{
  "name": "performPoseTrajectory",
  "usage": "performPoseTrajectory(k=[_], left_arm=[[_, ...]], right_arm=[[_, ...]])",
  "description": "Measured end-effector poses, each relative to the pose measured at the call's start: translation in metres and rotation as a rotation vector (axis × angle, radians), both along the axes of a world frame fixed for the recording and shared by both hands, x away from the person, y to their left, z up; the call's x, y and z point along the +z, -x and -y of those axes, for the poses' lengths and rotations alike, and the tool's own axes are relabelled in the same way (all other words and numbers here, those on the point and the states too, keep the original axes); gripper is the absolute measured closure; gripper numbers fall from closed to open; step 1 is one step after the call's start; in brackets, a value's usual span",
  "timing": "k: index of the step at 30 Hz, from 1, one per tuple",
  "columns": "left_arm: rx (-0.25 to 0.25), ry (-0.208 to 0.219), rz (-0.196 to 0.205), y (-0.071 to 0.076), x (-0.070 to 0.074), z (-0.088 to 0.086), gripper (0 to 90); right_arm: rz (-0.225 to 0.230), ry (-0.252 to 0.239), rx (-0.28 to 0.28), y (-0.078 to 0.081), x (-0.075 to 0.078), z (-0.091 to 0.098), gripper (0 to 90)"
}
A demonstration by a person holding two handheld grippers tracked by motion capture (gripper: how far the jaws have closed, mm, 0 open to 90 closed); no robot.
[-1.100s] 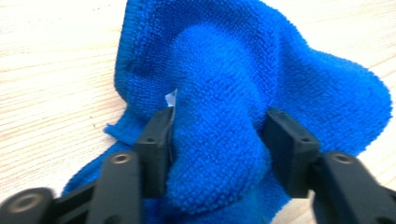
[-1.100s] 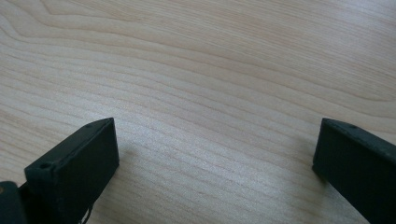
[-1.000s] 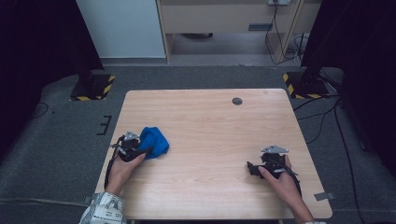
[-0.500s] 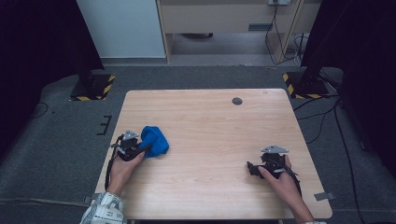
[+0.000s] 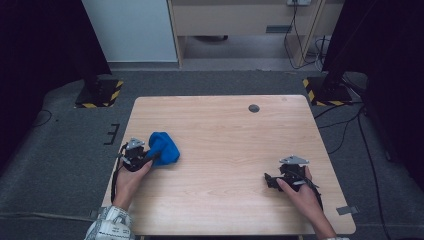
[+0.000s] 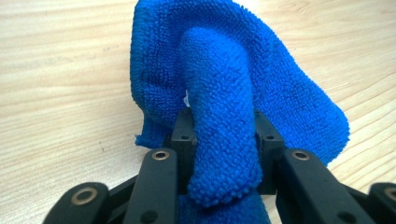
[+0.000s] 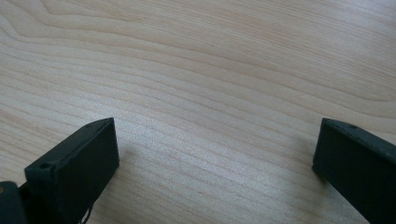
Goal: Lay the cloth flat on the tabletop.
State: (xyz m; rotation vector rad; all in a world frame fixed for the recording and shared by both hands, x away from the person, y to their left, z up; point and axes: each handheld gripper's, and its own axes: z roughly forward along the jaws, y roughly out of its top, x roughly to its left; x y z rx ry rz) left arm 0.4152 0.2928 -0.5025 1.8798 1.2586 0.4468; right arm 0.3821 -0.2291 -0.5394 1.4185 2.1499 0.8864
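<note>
left gripper (image 6: 224, 140) has just been closing its jaws and now pinches a fold of the blue cloth (image 6: 224, 93) — the cloth sits bunched at the table's (image 5: 225, 200) left edge, in the high view. right gripper (image 7: 215, 172) rests near the right edge — jaws spread wide over bare wood.
</note>
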Motion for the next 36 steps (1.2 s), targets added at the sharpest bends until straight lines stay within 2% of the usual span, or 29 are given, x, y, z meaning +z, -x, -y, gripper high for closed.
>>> performPoseTrajectory(k=[13,17,21,24,29,33,36], left_arm=[[-0.017,0.008,0.032,0.003,0.010,0.004,68.3],[-0.024,0.021,0.039,0.003,0.013,0.005,68.3],[-0.044,-0.008,0.044,-0.001,0.014,0.009,68.3],[-0.049,-0.004,0.051,-0.003,0.016,0.011,68.3],[-0.054,-0.005,0.056,-0.004,0.020,0.010,68.2],[-0.058,0.013,0.052,-0.004,0.021,0.008,68.2],[-0.061,0.012,0.060,-0.004,0.027,0.006,68.3]], right_arm=[[0.000,0.000,0.000,0.000,0.000,0.000,0.5],[0.000,0.000,0.000,0.000,0.000,0.000,0.5],[0.000,0.000,0.000,0.000,0.000,0.000,0.5],[0.000,0.000,0.000,0.000,0.000,0.000,0.5],[0.000,0.001,0.001,0.000,0.000,0.000,0.5],[-0.002,-0.002,-0.001,0.000,0.000,0.000,0.5],[0.000,0.000,0.001,0.000,0.000,0.000,0.5]])
